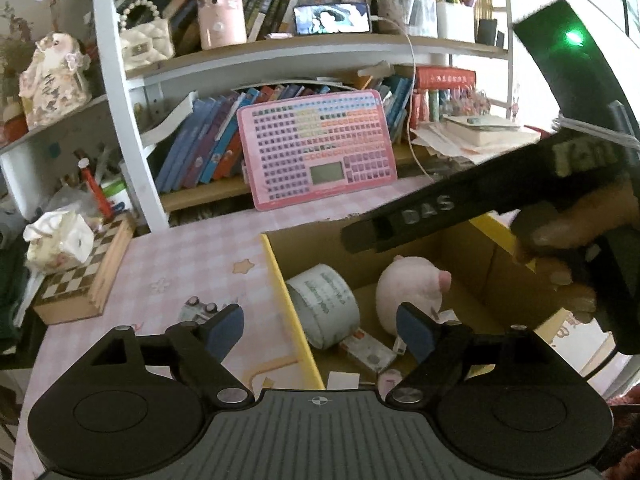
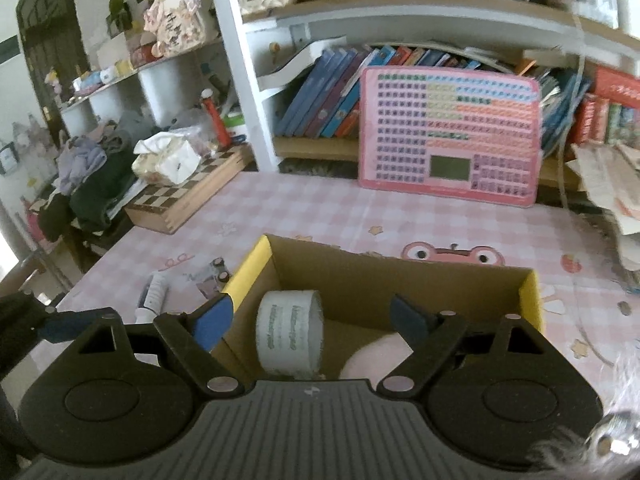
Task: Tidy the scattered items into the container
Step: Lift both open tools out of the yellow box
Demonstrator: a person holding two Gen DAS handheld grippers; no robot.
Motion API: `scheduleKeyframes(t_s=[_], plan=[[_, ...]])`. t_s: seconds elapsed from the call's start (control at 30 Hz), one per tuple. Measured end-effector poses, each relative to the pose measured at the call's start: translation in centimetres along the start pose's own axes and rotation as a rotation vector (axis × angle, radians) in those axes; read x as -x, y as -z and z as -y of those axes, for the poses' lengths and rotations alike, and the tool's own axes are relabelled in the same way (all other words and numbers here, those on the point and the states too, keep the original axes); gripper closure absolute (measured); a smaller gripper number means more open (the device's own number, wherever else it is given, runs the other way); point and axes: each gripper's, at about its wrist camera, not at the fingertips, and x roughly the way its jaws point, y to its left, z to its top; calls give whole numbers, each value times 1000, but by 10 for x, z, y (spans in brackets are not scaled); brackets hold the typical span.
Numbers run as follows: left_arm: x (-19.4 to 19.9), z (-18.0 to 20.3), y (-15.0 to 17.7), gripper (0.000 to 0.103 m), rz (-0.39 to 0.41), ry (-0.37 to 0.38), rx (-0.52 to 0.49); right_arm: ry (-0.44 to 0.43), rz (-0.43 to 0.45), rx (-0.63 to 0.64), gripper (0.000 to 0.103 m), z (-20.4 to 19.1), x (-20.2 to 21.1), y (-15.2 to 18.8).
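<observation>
**Both grippers held open and empty over the cardboard box**

While the cardboard box [image 2: 400, 280] is standing on the pink checked tablecloth [image 2: 320, 208], both grippers are being held above it with nothing between their fingers. The left gripper [image 1: 320, 330] is being kept with its blue pads apart, straddling the box's yellow-edged left wall. The right gripper [image 2: 308, 320] is likewise being held spread wide over the box's near side; in the left wrist view its black body is being seen from the side, crossing above the box.

Inside the box, a roll of tape [image 1: 326, 308] is lying against the left wall, a pink plush toy [image 1: 412, 292] is resting just beside it, and a small flat packet [image 1: 366, 350] is lying near the front.

Outside the box, on the cloth to its left, a white tube [image 2: 154, 294] and two small batteries [image 2: 221, 270] are lying scattered, well apart from both grippers. A pink keyboard toy [image 2: 448, 136] is being propped against the bookshelf [image 2: 248, 80] behind, and a chessboard box [image 2: 188, 196] is sitting at the table's left edge.
</observation>
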Motion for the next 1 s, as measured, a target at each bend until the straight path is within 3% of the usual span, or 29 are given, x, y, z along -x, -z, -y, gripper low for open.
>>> scheduleKeyframes(t_s=[0.43,1.0], plan=[[41,-33,23,16,53,108,-37,232,65,-72,16,-29,55,38],[88,-93,68,15,47,204,-68,421,59,-110,16,-118,92,111]])
